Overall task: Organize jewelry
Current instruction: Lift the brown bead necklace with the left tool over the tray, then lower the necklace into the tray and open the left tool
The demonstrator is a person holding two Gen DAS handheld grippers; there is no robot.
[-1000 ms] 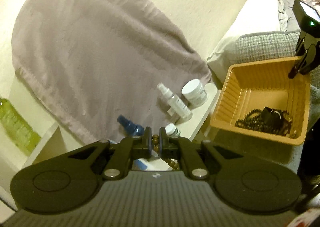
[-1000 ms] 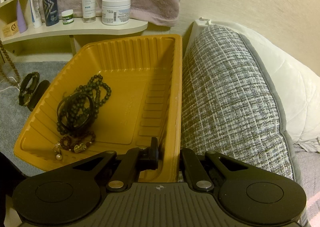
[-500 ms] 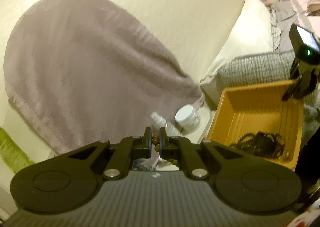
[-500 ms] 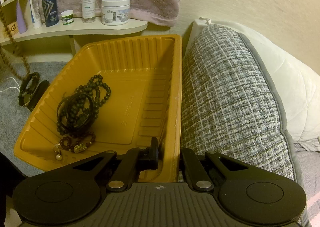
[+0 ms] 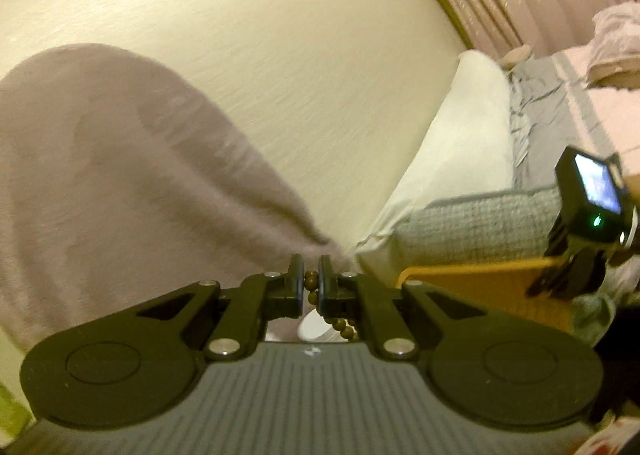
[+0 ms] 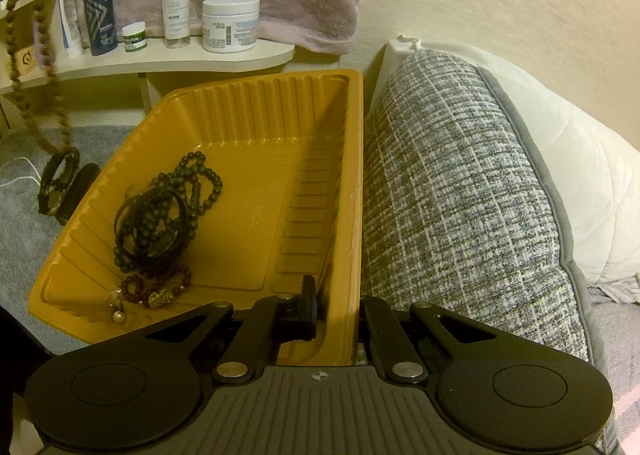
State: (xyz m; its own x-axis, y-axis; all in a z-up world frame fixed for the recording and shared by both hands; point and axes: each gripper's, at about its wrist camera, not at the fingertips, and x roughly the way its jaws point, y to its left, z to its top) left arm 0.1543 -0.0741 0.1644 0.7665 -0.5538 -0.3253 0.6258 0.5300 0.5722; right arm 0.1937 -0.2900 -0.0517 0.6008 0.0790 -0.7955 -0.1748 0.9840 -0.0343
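My left gripper pinches the brown bead strand, which dangles limp left of the tray; it is light and swings, so I grip 1 bead firmly. My right gripper clamps the tray's wall.

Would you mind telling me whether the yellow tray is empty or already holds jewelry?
Not empty: the yellow tray holds dark bead strands, a black bracelet and a reddish bead bracelet in one corner.
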